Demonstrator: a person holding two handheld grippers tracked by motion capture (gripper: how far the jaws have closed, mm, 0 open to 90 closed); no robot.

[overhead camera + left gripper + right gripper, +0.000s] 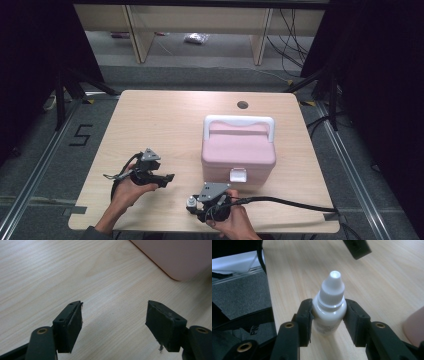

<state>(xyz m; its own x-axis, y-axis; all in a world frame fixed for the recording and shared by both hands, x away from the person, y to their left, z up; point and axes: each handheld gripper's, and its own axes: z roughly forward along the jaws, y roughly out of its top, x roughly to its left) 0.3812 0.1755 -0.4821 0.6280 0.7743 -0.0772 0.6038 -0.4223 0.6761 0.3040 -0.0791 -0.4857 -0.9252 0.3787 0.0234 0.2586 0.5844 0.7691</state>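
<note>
Between the pads of your right gripper (329, 322) sits a small white dropper bottle (329, 307), pinched at its shoulder just under the ribbed cap, with the nozzle pointing away from the camera; in the high view the bottle (190, 202) shows near the front edge of the table (165, 120), just left of the hand that holds it. The grip is your first worry: the pads meet a rounded, smooth plastic body, so a twist of the wrist or a bump could let it swivel or squirt out forward. Squeeze harder and you may press liquid out if the cap is not tight, though I cannot tell that from these pictures. Your left gripper (113, 322) has its jaws spread wide over bare wood, holding nothing, and its tip hangs close above the bottle in the right gripper view, so a careless pass could knock the two together. Just to the right stands the pink box (238, 150), its lid down and its white latch (238, 175) facing you; swinging the bottle toward it while it is closed risks a collision with its front wall, or a drop off the near table edge.
</note>
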